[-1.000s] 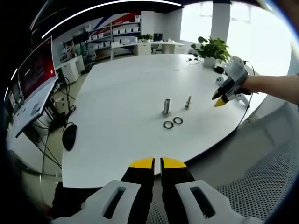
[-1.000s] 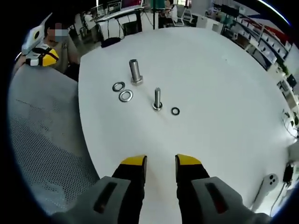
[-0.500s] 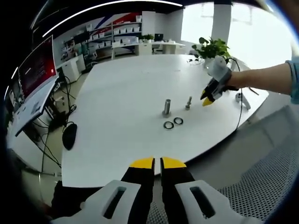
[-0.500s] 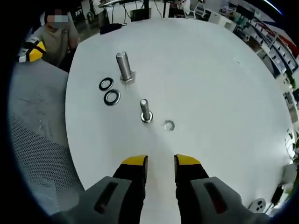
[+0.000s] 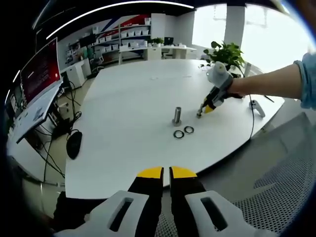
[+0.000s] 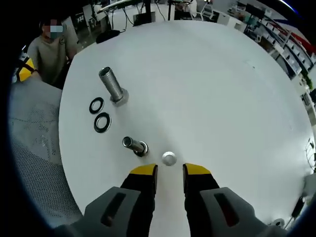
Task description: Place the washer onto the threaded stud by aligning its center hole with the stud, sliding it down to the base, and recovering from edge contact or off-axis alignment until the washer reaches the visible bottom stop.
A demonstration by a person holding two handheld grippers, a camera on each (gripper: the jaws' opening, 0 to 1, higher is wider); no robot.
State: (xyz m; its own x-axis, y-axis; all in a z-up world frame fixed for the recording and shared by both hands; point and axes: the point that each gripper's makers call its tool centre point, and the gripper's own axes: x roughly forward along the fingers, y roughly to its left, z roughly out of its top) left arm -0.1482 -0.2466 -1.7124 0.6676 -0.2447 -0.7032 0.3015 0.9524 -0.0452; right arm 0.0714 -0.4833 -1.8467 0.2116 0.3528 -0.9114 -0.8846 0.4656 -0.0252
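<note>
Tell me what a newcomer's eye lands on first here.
The right claw hovers open just above a small washer on the white table, beside the small stud. Beyond stand a larger stud and two dark washers lying flat.

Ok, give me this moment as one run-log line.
right gripper: open, jaws above small washer | small stud: bare | left gripper: shut, off table | large stud, two washers: untouched
</note>
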